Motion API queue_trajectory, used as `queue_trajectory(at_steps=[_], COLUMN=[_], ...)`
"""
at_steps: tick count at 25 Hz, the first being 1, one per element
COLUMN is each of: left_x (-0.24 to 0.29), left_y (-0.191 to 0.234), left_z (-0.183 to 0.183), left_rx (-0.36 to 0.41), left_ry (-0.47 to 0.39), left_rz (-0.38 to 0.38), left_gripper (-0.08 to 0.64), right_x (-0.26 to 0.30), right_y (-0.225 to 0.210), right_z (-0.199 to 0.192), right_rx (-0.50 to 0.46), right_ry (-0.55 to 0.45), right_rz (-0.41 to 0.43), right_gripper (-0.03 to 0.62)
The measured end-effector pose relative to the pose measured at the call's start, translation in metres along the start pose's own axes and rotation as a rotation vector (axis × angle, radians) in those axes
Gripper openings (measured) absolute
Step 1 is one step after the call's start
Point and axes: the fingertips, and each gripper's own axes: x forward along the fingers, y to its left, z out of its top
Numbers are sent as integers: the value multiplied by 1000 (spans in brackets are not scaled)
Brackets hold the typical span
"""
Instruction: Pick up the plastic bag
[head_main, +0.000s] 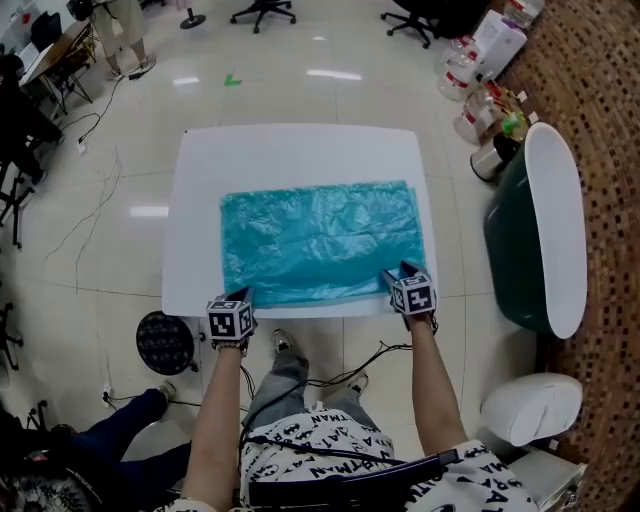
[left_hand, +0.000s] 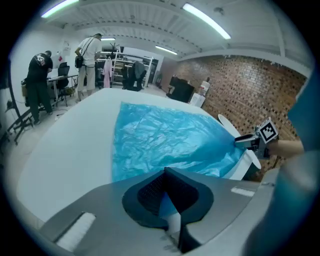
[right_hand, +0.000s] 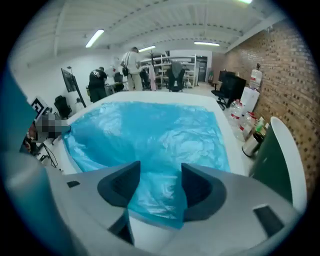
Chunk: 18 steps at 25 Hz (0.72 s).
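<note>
On the white worktop (head_main: 200, 190) right in front of you, the teal plastic bag (head_main: 320, 240) lies flat and spread out. Its long axis runs left to right, with one long edge along the near side. Your left gripper (head_main: 243, 297) has its fingers (left_hand: 150, 192) pinched together on the bag's near left corner. Your right gripper (head_main: 404, 272) sits at the near right corner, fingers apart, and the film lies loose between them, not squeezed.
</note>
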Motion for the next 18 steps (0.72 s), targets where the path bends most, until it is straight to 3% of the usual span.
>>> queue_trajectory(at_steps=[3,4,12,14,18], left_x=[3,2,-1,-8,-47], left_y=[3,4,7,5,-14], left_z=[-5,-5,0,9,41], left_rx=[38,49,49,33,-16], left_ry=[34,42,51,14,-152], left_rz=[9,16,22,21,17], left_gripper=[0,0,0,0,0], right_x=[-8,-10,-15,-22,-72], right_y=[-5,-3,2,3,5], right_z=[-21,-23,-25,-13,28], right_rx=[44,68,115,103,137], right_ry=[12,-4,-74,-110,-300], right_rz=[-10,-4,10,36,72], right_gripper=[273,235,254,270,270])
